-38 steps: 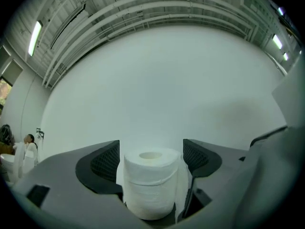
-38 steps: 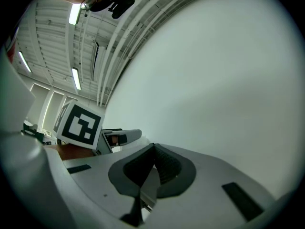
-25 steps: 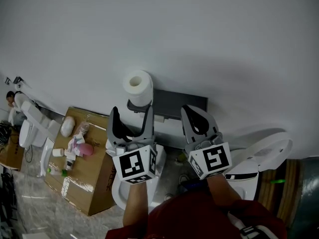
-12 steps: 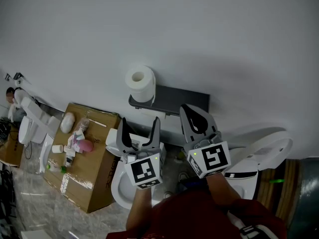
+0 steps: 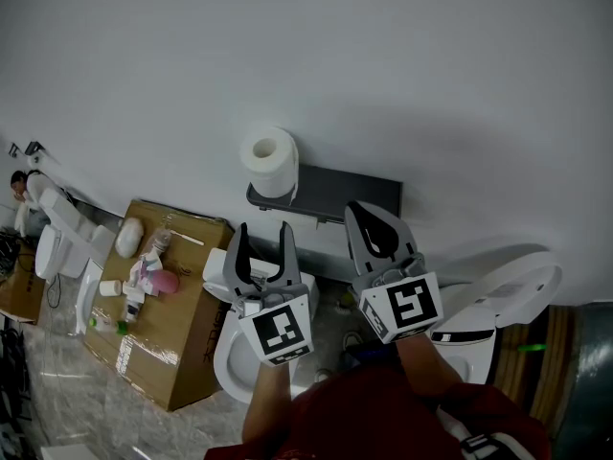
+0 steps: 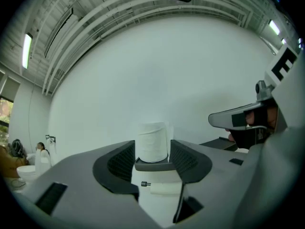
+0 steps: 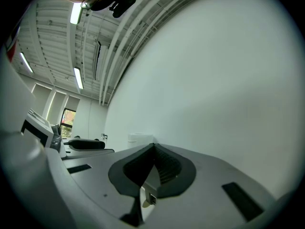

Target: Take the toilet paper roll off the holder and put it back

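Note:
The white toilet paper roll [image 5: 268,161] stands upright on the left end of the dark wall holder [image 5: 330,199]. My left gripper [image 5: 261,245] is below it and clear of it, with its jaws closing and nothing between them. In the left gripper view the roll [image 6: 152,141] shows beyond the jaws, standing on the holder's shelf [image 6: 153,165]. My right gripper [image 5: 374,220] is shut and empty to the right, in front of the holder. The right gripper view shows its tips [image 7: 153,148] pressed together and the roll [image 7: 139,138] far off.
A cardboard box [image 5: 177,338] with bottles and small items on it stands at the lower left. A white toilet [image 5: 228,362] is under my left gripper, and another [image 5: 503,300] is at the right. A person [image 5: 19,192] is at the far left. The plain wall fills the top.
My left gripper has drawn back down and to the right, away from the holder and the roll. Its jaws have narrowed in the last half second. The right gripper has not moved.

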Tool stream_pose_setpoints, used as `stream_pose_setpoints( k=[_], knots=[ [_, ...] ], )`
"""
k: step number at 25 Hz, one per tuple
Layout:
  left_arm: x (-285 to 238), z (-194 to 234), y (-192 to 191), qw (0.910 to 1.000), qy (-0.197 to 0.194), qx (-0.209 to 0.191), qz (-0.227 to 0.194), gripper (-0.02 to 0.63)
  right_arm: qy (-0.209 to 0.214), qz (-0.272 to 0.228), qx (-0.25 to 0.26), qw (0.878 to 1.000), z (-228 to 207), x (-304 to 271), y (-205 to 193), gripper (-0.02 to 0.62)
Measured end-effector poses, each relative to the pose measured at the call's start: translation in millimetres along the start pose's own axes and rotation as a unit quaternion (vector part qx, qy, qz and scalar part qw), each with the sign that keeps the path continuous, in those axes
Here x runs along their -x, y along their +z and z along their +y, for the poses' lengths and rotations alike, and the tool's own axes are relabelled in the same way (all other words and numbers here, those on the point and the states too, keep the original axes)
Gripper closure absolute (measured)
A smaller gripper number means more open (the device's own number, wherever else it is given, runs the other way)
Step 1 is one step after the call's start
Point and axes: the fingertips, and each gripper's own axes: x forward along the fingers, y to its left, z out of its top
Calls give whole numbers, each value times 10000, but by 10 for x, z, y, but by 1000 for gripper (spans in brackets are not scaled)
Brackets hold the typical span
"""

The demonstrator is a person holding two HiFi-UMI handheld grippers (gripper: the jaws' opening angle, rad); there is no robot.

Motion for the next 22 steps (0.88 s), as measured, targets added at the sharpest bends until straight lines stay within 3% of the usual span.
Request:
stream_pose_setpoints(
  k=[4,6,22],
  knots=[
    [43,92,5,9996,153,212,-73,547,26,-17,-26,10000,21,-7,2,588],
    [46,107,1,9996,162,244,-61,588,64,-14,-5,10000,38,-12,-4,588],
    [56,138,93,9990,169,412,-8,590,155,19,128,9998,98,-17,-6,588]
  ],
)
